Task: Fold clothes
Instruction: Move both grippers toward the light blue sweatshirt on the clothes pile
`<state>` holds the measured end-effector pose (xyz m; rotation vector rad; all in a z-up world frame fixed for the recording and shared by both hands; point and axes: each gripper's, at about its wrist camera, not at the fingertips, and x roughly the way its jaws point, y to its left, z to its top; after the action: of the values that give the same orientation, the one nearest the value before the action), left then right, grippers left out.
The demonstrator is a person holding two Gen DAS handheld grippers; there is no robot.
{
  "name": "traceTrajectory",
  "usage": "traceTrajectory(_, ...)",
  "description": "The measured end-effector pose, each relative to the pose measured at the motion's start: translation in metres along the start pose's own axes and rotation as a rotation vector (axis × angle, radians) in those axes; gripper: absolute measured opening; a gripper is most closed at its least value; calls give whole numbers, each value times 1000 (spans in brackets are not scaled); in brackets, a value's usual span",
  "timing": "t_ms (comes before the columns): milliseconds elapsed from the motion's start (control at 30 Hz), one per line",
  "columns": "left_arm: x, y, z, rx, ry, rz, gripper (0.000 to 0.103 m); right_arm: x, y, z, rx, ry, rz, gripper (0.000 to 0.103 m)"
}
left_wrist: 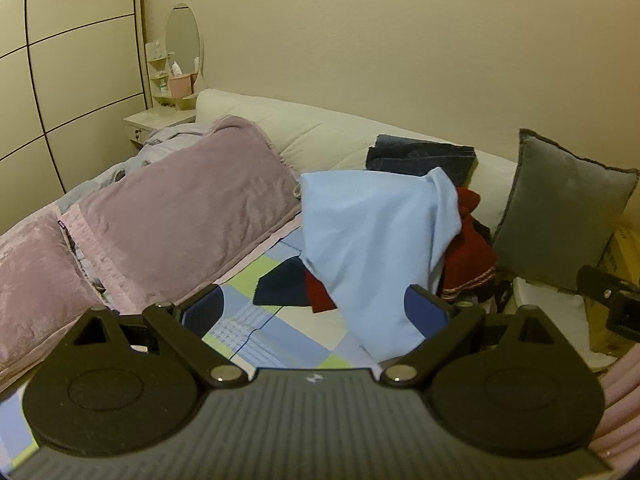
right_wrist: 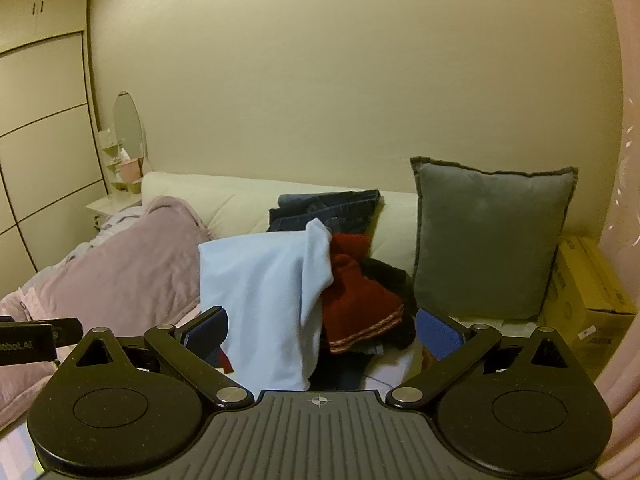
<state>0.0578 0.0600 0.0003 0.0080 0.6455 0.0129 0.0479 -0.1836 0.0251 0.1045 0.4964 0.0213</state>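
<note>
Cream walls (left_wrist: 380, 40) and a panelled wardrobe (left_wrist: 72, 80) are seen behind a bed whose patchwork cover (left_wrist: 256, 328) lies directly beneath the left gripper (left_wrist: 314, 312). Ahead and to the left of that gripper, a mauve blanket (left_wrist: 192, 208) is heaped along the pale headboard (left_wrist: 320, 136). A grey cushion (right_wrist: 488, 240) is propped upright ahead and to the right of the right gripper (right_wrist: 320, 330), with a yellow cardboard box (right_wrist: 588, 292) just beside it, further right. Straight ahead of both grippers, the clothes are piled: a light blue garment (left_wrist: 372, 240) is draped over the heap, its lower edge reaching down between the left gripper's blue pads (left_wrist: 424, 308) without being pinched. A red knitted garment (right_wrist: 356, 296) lies touching it on the right, and folded dark jeans (right_wrist: 328, 208) are set behind, against the headboard. A navy and red piece (left_wrist: 292, 288) lies flat on the cover near the left pad. Both grippers are held with jaws spread wide, and nothing is gripped by either. At the far left, a small oval mirror (left_wrist: 182, 36) is seen on a bedside table.
</note>
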Motion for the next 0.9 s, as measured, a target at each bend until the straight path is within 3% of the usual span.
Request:
traceTrajectory(233, 15, 16, 2, -10, 25, 19, 96, 11, 9, -5, -1, -16, -6, 102)
traceTrajectory(900, 60, 10, 28, -4, 58, 34, 96, 68, 6, 7, -36, -6, 16, 102)
